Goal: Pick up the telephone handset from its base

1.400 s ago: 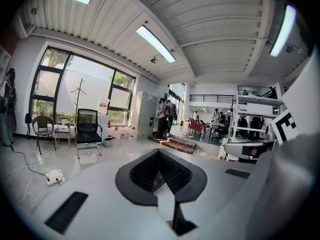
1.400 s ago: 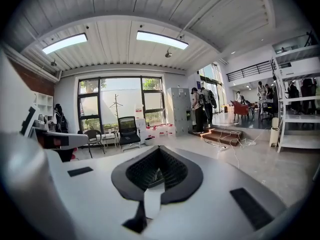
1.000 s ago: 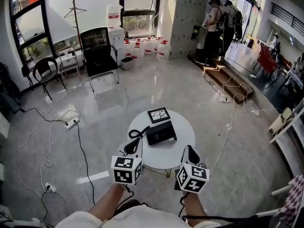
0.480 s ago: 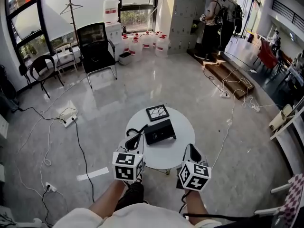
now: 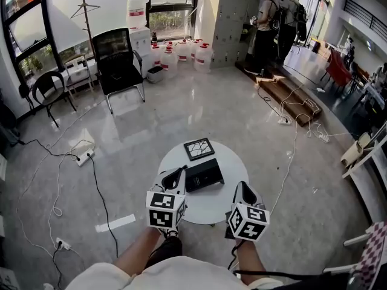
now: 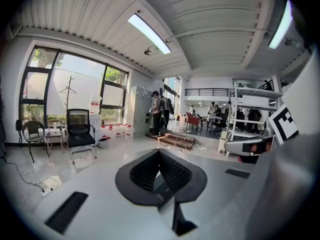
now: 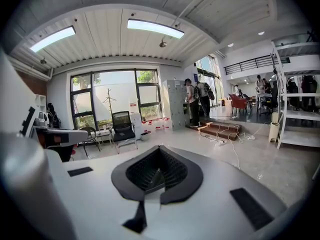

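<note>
Hovering near telephone (image 5: 204, 174) on round white table (image 5: 207, 208): left tool (image 5: 174, 177) clenched, right tool (image 5: 242, 191) clenched, both empty

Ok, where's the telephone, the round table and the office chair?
Telephone (image 5: 204, 174): head view, middle of its body.
Round table (image 5: 208, 203): head view, bare white top.
Office chair (image 5: 113, 46): head view, its backrest.

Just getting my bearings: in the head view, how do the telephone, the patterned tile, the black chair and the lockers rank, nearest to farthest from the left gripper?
From the left gripper:
1. telephone, beside it on the table.
2. patterned tile, at the table's far edge.
3. black chair, across the floor, left.
4. lockers, back wall, right.
</note>
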